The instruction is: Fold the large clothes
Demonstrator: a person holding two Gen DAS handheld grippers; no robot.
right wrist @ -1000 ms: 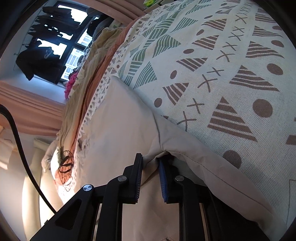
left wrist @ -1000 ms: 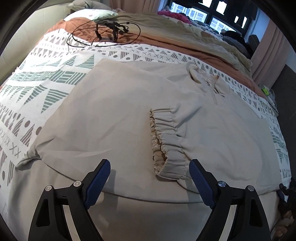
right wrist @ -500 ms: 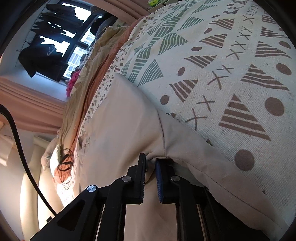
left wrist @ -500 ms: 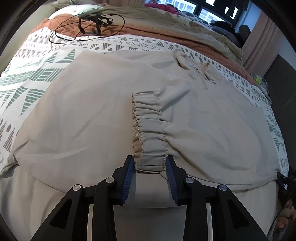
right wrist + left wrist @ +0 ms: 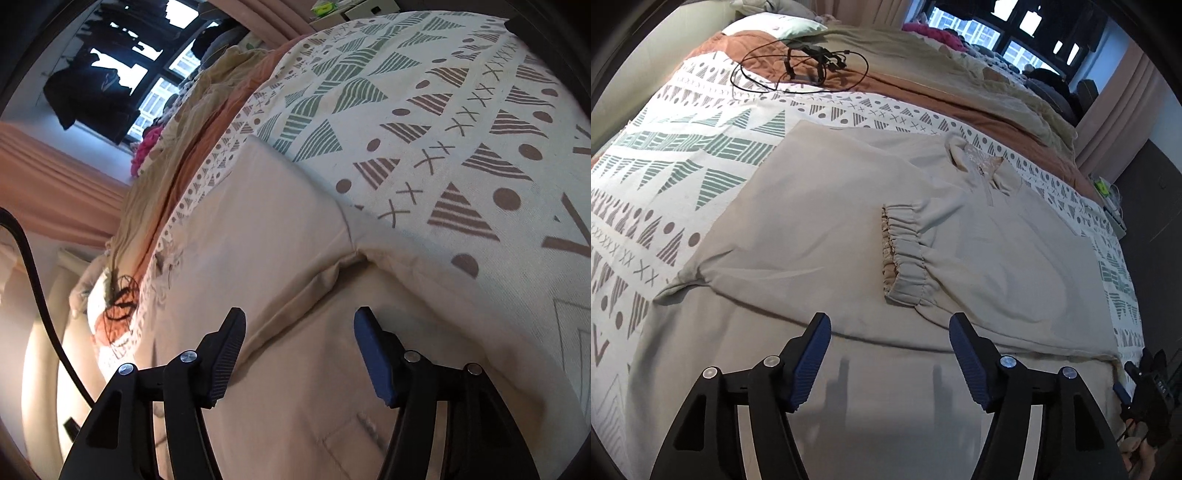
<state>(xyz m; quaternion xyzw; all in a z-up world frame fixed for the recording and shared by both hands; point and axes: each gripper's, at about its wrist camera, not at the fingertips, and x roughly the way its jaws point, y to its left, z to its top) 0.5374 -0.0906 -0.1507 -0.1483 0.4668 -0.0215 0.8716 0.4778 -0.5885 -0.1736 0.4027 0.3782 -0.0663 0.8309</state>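
Blue-padded jaws on my left gripper (image 5: pixel 888 325) and right gripper (image 5: pixel 297 321) are both opening, nothing pinched. Just past them the beige shirt (image 5: pixel 820 221) lies flat on the bed (image 5: pixel 646 206), gathered cuff (image 5: pixel 905 254) folded onto its middle.

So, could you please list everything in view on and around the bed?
garment: one, beige, spread flat on the bed, elastic cuff folded onto its middle
bedspread: one, white with green and brown shapes, under the garment
blanket: one, rust-orange, beyond the garment
cable: one, black, coiled on the blanket
window: one, dark-framed, far end
left gripper: jaws opening, nothing between them
right gripper: jaws opening above the garment's edge
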